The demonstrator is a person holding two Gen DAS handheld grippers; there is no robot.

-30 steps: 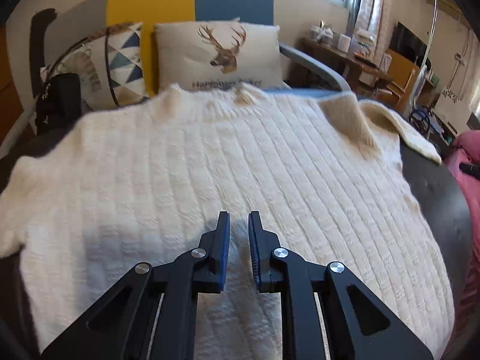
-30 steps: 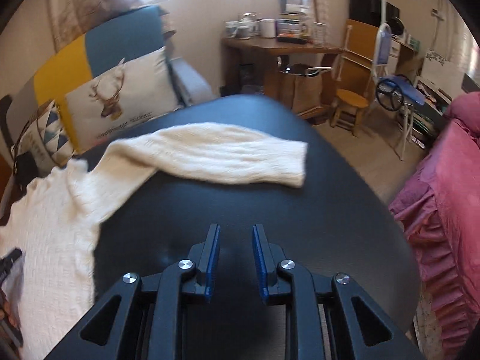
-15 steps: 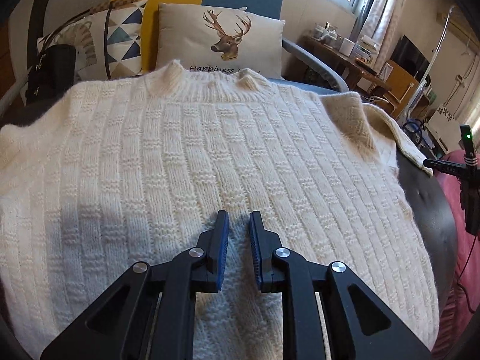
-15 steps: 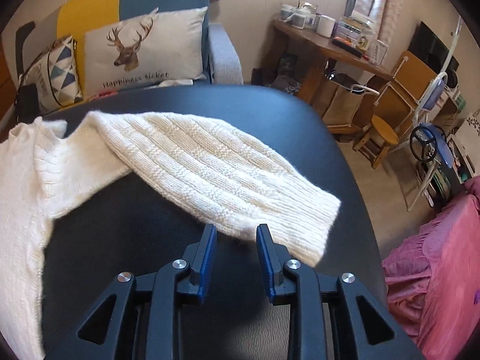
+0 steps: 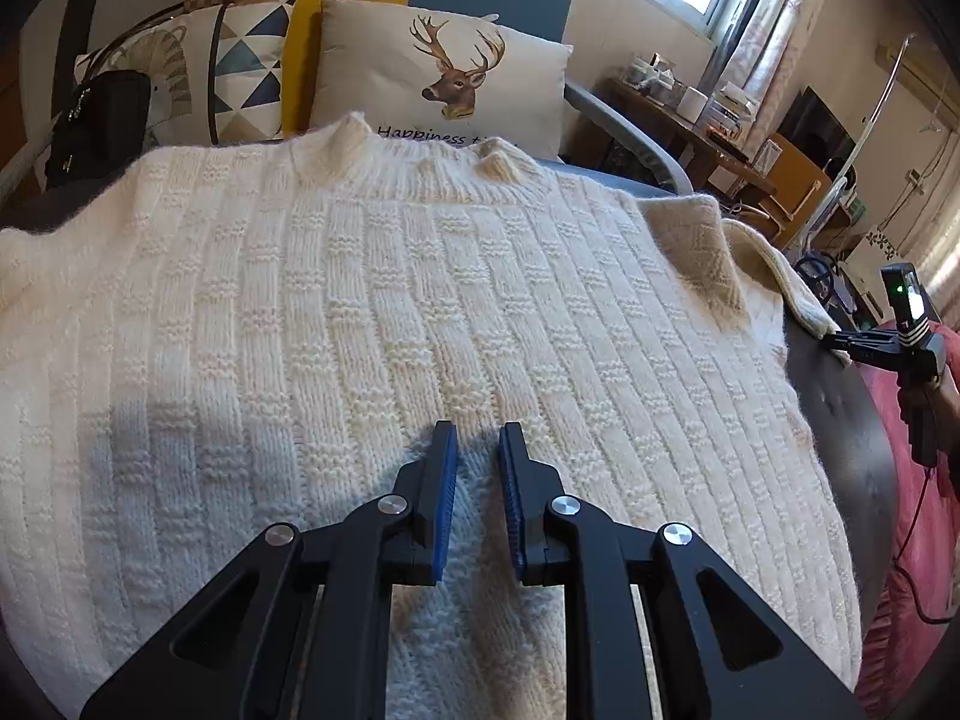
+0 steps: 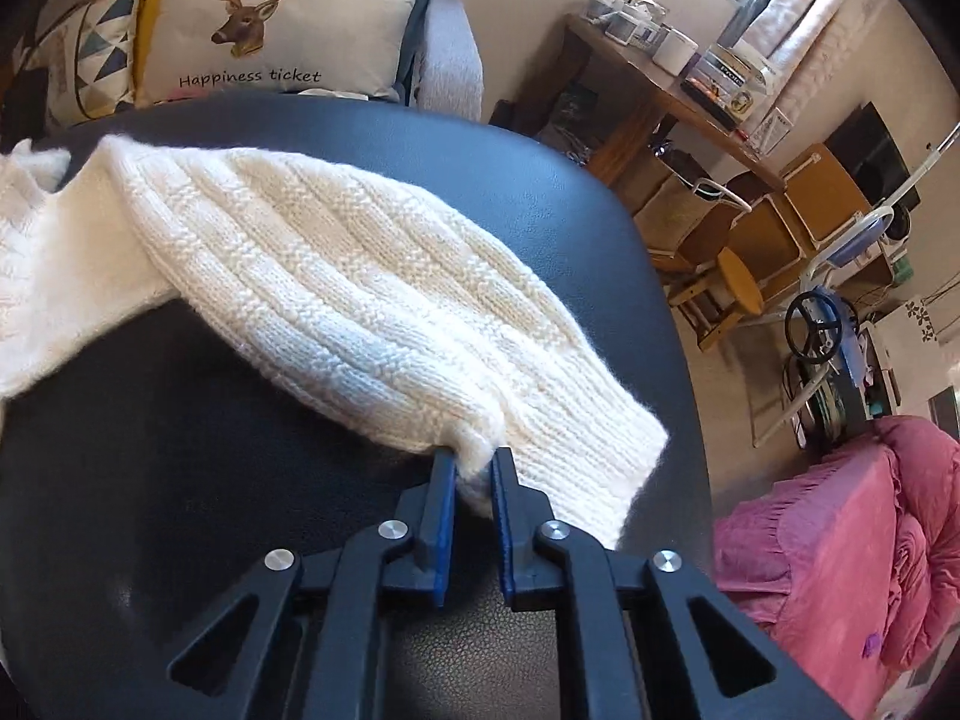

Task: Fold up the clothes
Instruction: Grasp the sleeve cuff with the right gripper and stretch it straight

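A cream knit sweater (image 5: 420, 312) lies spread flat on a dark round table (image 5: 840, 420), collar toward the sofa. My left gripper (image 5: 477, 450) rests low on the sweater's body, jaws nearly together with a pucker of knit pinched between the blue pads. The right sleeve (image 6: 360, 300) stretches out across the table (image 6: 180, 450). My right gripper (image 6: 474, 462) is closing on the near edge of that sleeve by the cuff, and a fold of knit is squeezed between its pads. In the left wrist view the right gripper (image 5: 840, 343) shows at the sleeve's end.
A sofa with a deer cushion (image 5: 444, 84) and a patterned cushion (image 5: 240, 66) stands behind the table, with a black bag (image 5: 102, 120) at its left. A pink bed (image 6: 840, 540) is to the right. A wooden desk (image 6: 660, 96), a stool (image 6: 741, 282) and floor clutter lie beyond.
My right gripper dropped onto the sleeve's near edge by the cuff and its jaws closed on a fold of it. The left gripper stayed on the sweater's body, rolling slightly.
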